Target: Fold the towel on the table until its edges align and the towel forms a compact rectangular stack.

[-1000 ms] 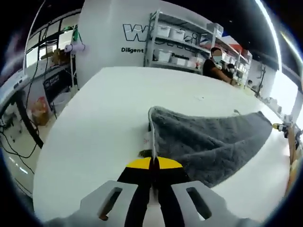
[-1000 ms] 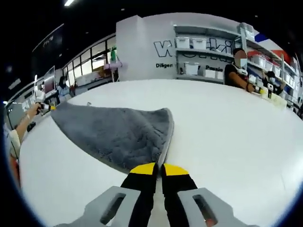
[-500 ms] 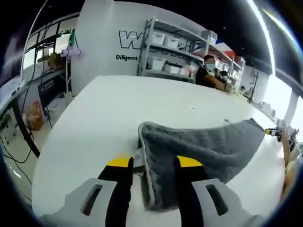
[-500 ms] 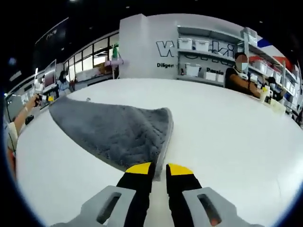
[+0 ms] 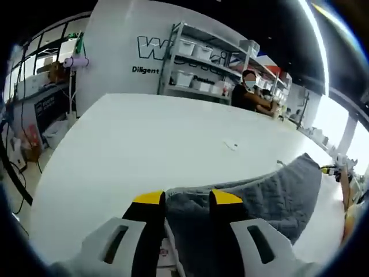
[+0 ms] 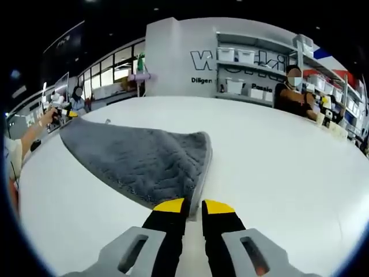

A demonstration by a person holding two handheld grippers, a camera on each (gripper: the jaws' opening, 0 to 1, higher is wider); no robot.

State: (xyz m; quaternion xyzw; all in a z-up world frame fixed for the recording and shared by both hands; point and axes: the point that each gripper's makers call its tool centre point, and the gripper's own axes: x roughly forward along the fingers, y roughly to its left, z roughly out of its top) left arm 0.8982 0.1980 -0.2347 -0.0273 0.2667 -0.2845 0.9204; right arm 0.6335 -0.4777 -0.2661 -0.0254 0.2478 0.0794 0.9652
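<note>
A grey quilted towel [image 6: 144, 164] lies on the white table [image 6: 277, 156], folded over with a rounded corner near me. My right gripper [image 6: 194, 206] sits at that corner, its jaws a little apart, with the towel's pale edge running down into the gap. In the left gripper view the towel [image 5: 271, 193] stretches away to the right. My left gripper [image 5: 187, 198] is open, and the towel's near end lies between its yellow-tipped jaws. Each view shows the other gripper, held in a hand, at the towel's far end: the right gripper [image 5: 331, 169] and the left gripper [image 6: 56, 113].
Metal shelves with white bins [image 5: 202, 66] stand against the lettered wall behind the table. A person [image 6: 291, 92] sits at the table's far side. A small scrap [image 5: 230, 144] lies on the bare tabletop [image 5: 115, 144]. The table's edge curves away on the left, above the floor.
My left gripper has opened and come down over the towel's end, which now lies between its jaws. My right gripper's jaws have parted slightly at the corner.
</note>
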